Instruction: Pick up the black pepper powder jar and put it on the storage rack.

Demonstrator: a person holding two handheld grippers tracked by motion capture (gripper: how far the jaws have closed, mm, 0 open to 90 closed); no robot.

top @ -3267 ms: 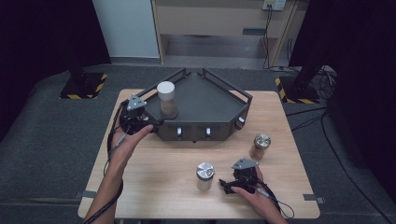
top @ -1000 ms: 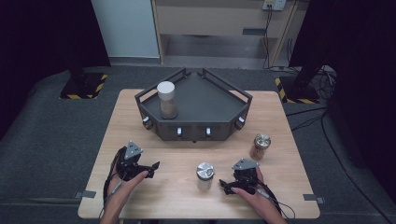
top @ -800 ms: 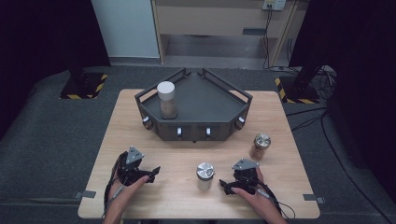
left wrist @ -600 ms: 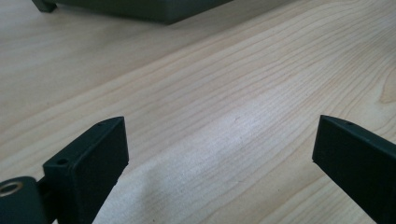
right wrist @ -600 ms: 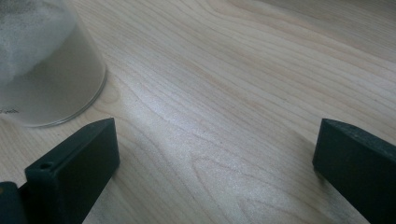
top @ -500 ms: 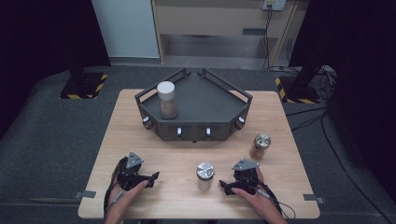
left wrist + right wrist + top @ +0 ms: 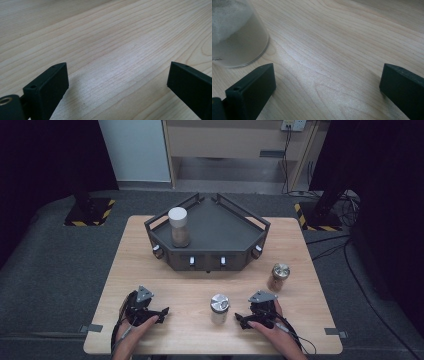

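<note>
My left gripper (image 7: pixel 163 312) rests open on the wooden table (image 7: pixel 150 270) near its front left, jaws wide apart over bare wood (image 7: pixel 117 72). My right gripper (image 7: pixel 241 321) lies open at the front right, pointing left. A silver-lidded jar (image 7: pixel 219 307) stands just left of it; its clear base with pale contents (image 7: pixel 235 37) shows at the upper left of the right gripper view, outside the jaws. A second jar (image 7: pixel 278 277) with brown contents stands to the right rear. A tall white-lidded jar (image 7: pixel 178 226) stands on the dark angular tray (image 7: pixel 225 232).
The dark tray has raised rails and knobs (image 7: pixel 191 261) on its front face, and sits at the table's back middle. Bare wood lies between the two grippers. Grey floor surrounds the table; a hazard-striped base (image 7: pixel 87 212) stands at the left rear.
My left gripper came back from the tall jar on the tray to the front left of the table, and over the last second slid slightly nearer the front edge. The right gripper stayed put.
</note>
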